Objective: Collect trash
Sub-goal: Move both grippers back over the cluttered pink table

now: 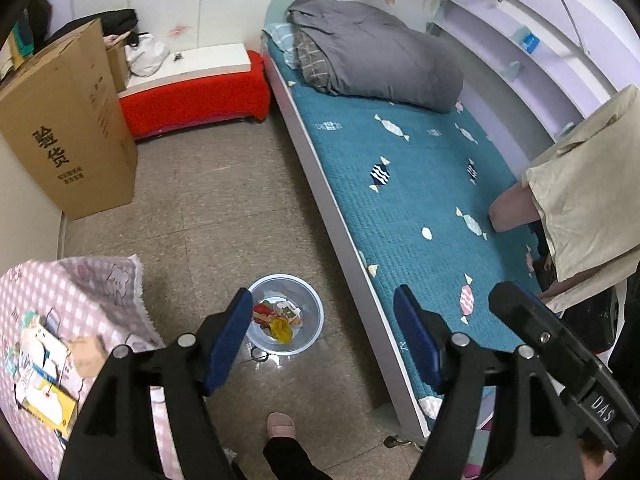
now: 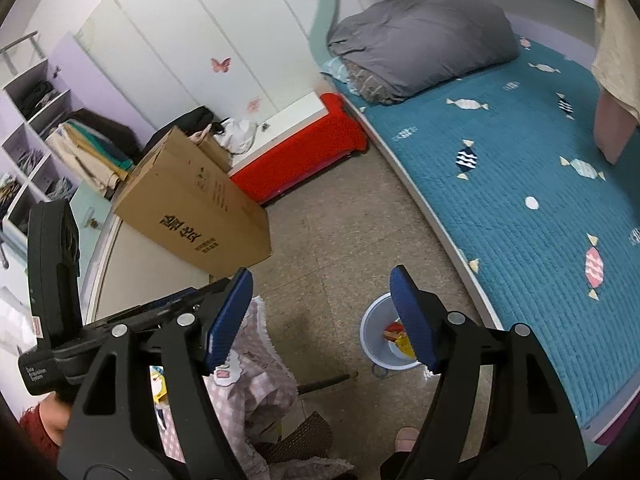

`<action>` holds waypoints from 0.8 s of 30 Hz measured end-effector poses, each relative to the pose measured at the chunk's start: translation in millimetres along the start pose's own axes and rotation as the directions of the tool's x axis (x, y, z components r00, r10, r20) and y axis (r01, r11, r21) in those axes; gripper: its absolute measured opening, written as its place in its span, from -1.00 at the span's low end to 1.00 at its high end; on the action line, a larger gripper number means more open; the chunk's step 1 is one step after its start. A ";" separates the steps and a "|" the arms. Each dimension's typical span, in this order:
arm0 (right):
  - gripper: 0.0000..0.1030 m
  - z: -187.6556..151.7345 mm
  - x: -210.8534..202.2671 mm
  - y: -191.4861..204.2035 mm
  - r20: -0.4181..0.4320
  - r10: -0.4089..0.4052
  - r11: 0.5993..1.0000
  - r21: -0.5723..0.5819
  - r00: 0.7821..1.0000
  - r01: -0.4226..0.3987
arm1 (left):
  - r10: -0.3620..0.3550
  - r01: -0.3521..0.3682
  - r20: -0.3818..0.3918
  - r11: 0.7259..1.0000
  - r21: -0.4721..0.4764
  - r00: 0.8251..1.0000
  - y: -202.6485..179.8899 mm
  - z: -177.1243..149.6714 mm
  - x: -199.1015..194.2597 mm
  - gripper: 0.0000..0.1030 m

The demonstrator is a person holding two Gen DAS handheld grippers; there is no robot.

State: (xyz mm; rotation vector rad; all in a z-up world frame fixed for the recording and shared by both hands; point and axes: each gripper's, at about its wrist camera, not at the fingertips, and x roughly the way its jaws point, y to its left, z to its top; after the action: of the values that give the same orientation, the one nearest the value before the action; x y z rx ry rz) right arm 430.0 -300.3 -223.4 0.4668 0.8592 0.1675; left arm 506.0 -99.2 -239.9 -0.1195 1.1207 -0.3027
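Observation:
A pale blue trash bin (image 1: pixel 316 316) stands on the floor beside the bed, with red, yellow and white wrappers (image 1: pixel 280 318) inside. It also shows in the right wrist view (image 2: pixel 370 330), partly behind my right finger. My left gripper (image 1: pixel 324 340) is open and empty, high above the bin. My right gripper (image 2: pixel 320 316) is open and empty, above the floor between the bin and a pink checked cloth (image 2: pixel 256 376). The right gripper's body also shows at the right of the left wrist view (image 1: pixel 560 348).
A bed with a teal quilt (image 1: pixel 420 184) and a grey duvet (image 1: pixel 372 48) runs along the right. A tall cardboard box (image 1: pixel 68 128) and a red bench (image 1: pixel 196 100) stand at the back left. Boxes (image 1: pixel 44 376) lie on the pink cloth. A slippered foot (image 1: pixel 280 428) is below.

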 end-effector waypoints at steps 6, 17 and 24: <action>0.37 -10.4 7.4 33.8 -0.033 0.048 0.997 -0.061 0.998 -0.050 | 0.035 -0.033 0.034 0.997 -0.071 0.999 33.7 -20.6 -29.6 0.38; 0.38 -58.1 28.9 134.6 -0.124 0.120 0.972 -0.187 0.985 -0.142 | 0.123 -0.099 0.076 0.960 -0.262 0.990 153.7 -82.8 -94.4 0.39; 0.38 -107.3 59.0 200.9 -0.212 0.120 0.955 -0.244 0.970 -0.171 | 0.166 -0.133 0.043 0.898 -0.419 0.985 252.7 -129.8 -117.7 0.39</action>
State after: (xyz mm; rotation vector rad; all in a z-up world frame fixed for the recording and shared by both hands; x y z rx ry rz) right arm 395.2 -67.8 -231.7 0.2688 0.9790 0.4638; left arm 387.5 184.1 -256.2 -0.4178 1.0967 0.0837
